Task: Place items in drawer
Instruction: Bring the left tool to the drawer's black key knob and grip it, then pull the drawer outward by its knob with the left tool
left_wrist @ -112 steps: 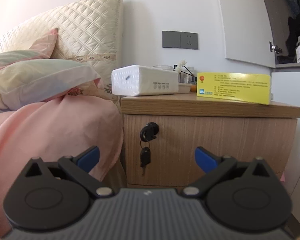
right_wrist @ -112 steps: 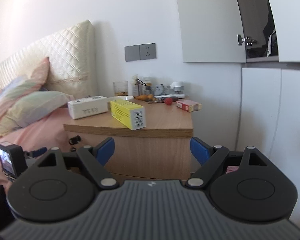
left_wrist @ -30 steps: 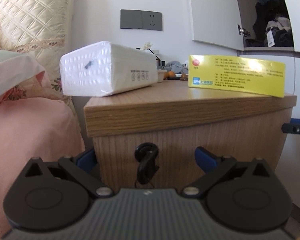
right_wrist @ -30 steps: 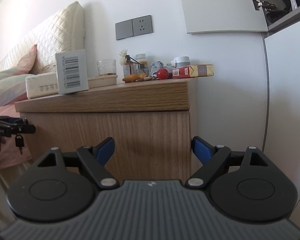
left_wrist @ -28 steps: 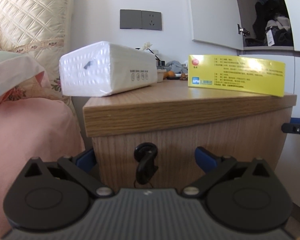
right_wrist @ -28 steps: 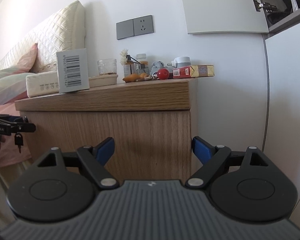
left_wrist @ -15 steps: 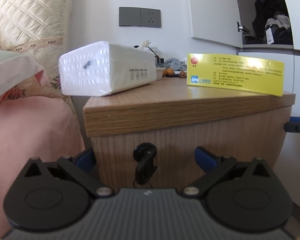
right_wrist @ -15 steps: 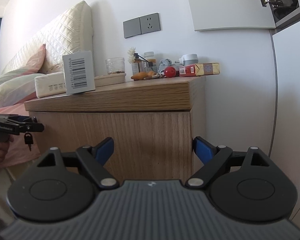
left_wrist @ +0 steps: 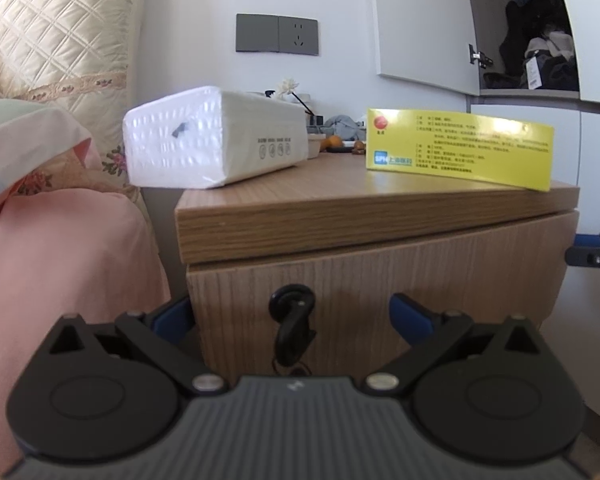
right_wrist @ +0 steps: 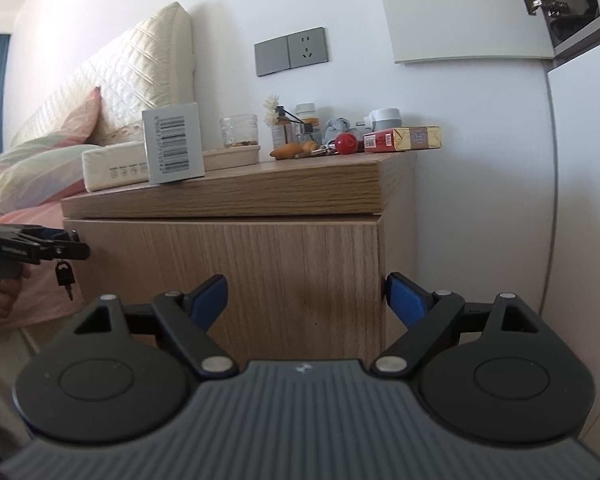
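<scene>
A wooden nightstand point(left_wrist: 380, 216) has a closed drawer front point(left_wrist: 440, 280) with a black key point(left_wrist: 294, 320) in its lock. My left gripper point(left_wrist: 292, 316) is open, its blue fingertips on either side of the key, close to the drawer front. On top lie a white tissue pack point(left_wrist: 216, 136) and a yellow medicine box point(left_wrist: 460, 146). My right gripper point(right_wrist: 306, 296) is open and empty at the drawer's right corner point(right_wrist: 376, 272). The left gripper point(right_wrist: 66, 250) shows at the lock in the right wrist view, and the yellow box shows its barcode end point(right_wrist: 174, 144).
At the back of the nightstand top stand a glass point(right_wrist: 238, 130), small bottles point(right_wrist: 306, 120), a red ball point(right_wrist: 346, 144) and a red-gold packet point(right_wrist: 404, 138). A bed with pink bedding point(left_wrist: 60, 248) is to the left. A white wardrobe point(right_wrist: 588, 200) stands to the right.
My left gripper has come closer to the drawer front until its fingertips flank the key. My right gripper has dropped from above the nightstand to the drawer's right corner and shifted slightly.
</scene>
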`<control>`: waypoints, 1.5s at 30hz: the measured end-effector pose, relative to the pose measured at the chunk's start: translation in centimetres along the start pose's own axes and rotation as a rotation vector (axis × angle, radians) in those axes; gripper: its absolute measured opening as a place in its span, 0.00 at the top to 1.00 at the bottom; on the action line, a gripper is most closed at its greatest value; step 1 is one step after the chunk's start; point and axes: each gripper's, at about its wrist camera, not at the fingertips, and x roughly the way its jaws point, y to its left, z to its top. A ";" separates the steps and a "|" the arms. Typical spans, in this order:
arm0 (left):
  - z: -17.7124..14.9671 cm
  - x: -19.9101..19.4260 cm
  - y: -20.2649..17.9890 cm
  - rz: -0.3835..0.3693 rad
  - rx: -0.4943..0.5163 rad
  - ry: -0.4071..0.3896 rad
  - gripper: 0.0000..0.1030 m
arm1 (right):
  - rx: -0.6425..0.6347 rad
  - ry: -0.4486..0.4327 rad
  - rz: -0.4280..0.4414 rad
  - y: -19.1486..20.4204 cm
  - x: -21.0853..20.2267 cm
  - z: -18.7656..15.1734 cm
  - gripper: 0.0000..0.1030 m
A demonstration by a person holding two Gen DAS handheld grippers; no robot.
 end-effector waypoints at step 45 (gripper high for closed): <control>-1.5 -2.5 -1.6 0.027 0.054 -0.023 0.00 | -0.012 0.066 0.102 0.3 -1.7 0.1 0.07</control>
